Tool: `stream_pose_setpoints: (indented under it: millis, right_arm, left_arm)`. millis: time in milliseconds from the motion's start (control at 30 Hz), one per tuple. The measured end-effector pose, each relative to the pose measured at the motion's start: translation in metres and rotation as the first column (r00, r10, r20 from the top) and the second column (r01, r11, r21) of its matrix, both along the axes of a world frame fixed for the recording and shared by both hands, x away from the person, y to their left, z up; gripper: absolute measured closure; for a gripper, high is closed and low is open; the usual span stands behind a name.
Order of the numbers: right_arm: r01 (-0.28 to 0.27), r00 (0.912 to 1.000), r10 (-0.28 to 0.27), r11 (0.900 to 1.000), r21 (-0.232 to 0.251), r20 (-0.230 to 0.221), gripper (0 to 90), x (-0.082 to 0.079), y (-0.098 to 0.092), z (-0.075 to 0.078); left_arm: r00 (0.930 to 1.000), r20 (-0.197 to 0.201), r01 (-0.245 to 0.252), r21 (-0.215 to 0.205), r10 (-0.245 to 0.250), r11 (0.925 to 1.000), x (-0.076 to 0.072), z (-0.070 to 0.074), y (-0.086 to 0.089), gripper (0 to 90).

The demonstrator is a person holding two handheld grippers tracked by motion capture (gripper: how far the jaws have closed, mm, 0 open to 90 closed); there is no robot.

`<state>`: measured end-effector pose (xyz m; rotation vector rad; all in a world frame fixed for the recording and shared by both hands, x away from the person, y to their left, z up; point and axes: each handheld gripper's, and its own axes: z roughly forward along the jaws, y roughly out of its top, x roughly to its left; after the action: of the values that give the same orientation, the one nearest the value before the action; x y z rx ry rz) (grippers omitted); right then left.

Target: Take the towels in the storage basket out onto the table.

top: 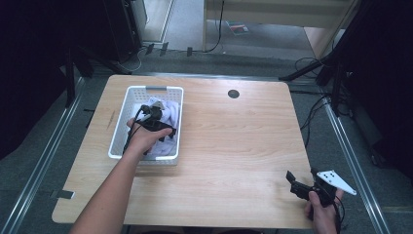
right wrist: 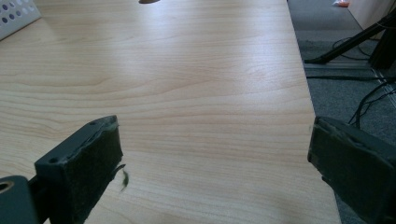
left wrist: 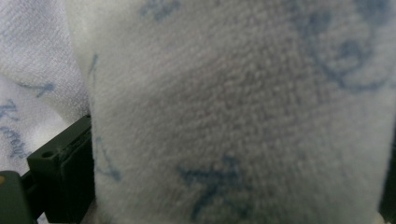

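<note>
A white slotted basket (top: 118, 127) stands on the left part of the wooden table (top: 234, 141). Inside it lies a white cloth with blue print (top: 169, 115). My left gripper (top: 155, 116) reaches down into the basket, pressed into that cloth. In the left gripper view the fleecy cloth (left wrist: 243, 84) bulges between the jaws, which stand wide apart, so my left gripper (left wrist: 229, 163) is open around it. My right gripper (top: 303, 181) rests low over the table's near right corner. In its own view the right gripper (right wrist: 215, 154) is open over bare wood.
The basket's corner (right wrist: 14, 14) appears far left in the right gripper view. A round dark grommet (top: 233, 93) sits at the table's far side. Cables and stand legs (top: 316, 68) lie on the grey floor to the right. The table's right edge (right wrist: 308, 116) is close to my right gripper.
</note>
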<state>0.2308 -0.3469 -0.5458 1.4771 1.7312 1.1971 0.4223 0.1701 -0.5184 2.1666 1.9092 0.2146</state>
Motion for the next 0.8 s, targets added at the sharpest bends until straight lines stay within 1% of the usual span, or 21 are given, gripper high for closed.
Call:
stream_pose_setpoints:
  millis: [67, 167, 300, 333, 367, 433, 500, 600, 633, 667, 700, 767, 800]
  right_arm:
    - [0.000, 1.0000, 0.000, 1.000, -0.003, 0.002, 3.4, 0.000, 0.000, 0.000]
    - [-0.001, 1.0000, 0.001, 1.000, -0.004, 0.003, 3.5, 0.000, 0.000, 0.000]
    - [0.001, 1.0000, -0.001, 1.000, -0.003, 0.000, 3.7, 0.000, 0.000, 0.000]
    - [0.001, 1.0000, -0.001, 1.000, -0.003, 0.000, 3.7, 0.000, 0.000, 0.000]
    - [0.002, 1.0000, -0.002, 1.000, -0.002, -0.002, 3.8, 0.000, 0.000, 0.000]
    - [-0.001, 1.0000, 0.001, 1.000, -0.002, -0.002, 3.9, 0.000, 0.000, 0.000]
    - [-0.005, 1.0000, 0.005, 1.000, -0.002, -0.002, 4.0, 0.001, 0.000, 0.000]
    - [-0.004, 1.0000, 0.004, 1.000, 0.000, -0.004, 4.0, 0.001, 0.000, 0.000]
    - [-0.004, 1.0000, 0.004, 1.000, 0.001, -0.004, 4.1, 0.001, 0.000, 0.000]
    - [-0.003, 1.0000, 0.003, 1.000, 0.002, -0.004, 4.1, 0.001, 0.000, 0.000]
    - [-0.001, 1.0000, 0.001, 1.000, 0.002, -0.004, 4.2, 0.001, 0.000, 0.000]
    - [-0.002, 1.0000, 0.002, 1.000, 0.006, -0.004, 4.2, 0.001, -0.001, 0.000]
    - [-0.002, 1.0000, 0.002, 1.000, 0.009, -0.007, 4.2, 0.001, -0.001, 0.000]
  left_arm:
    - [1.0000, 0.002, -0.007, 0.003, 0.007, 1.0000, 0.000, -0.001, 0.000, 0.0]
    - [1.0000, 0.006, 0.000, 0.010, 0.000, 1.0000, 0.000, -0.001, -0.001, 0.0]
    - [0.9998, 0.022, -0.001, 0.009, 0.000, 1.0000, -0.002, -0.002, -0.001, 0.0]
    - [0.9998, 0.022, -0.001, 0.009, 0.000, 1.0000, -0.002, -0.002, -0.001, 2.2]
    - [0.9996, 0.025, 0.014, 0.010, -0.014, 0.9999, -0.003, 0.000, -0.001, 2.2]
    - [0.9988, 0.041, 0.027, 0.007, -0.028, 0.9996, -0.005, 0.006, 0.000, 15.9]
    - [0.9979, 0.060, 0.026, -0.008, -0.025, 0.9996, -0.008, 0.008, 0.003, 35.5]
    - [0.9976, 0.066, 0.021, -0.012, -0.020, 0.9997, -0.008, 0.009, 0.005, 43.1]
    - [0.9981, 0.056, 0.026, -0.024, -0.025, 0.9994, -0.007, 0.010, 0.006, 45.9]
    - [0.9980, 0.056, 0.030, -0.027, -0.029, 0.9992, -0.007, 0.010, 0.007, 47.6]
    - [0.9980, 0.056, 0.030, -0.027, -0.029, 0.9992, -0.007, 0.010, 0.007, 49.0]
    - [0.9991, 0.034, 0.026, -0.046, -0.025, 0.9986, -0.004, 0.012, 0.011, 51.0]
    - [0.9991, 0.036, 0.024, -0.047, -0.022, 0.9986, -0.004, 0.012, 0.011, 51.7]
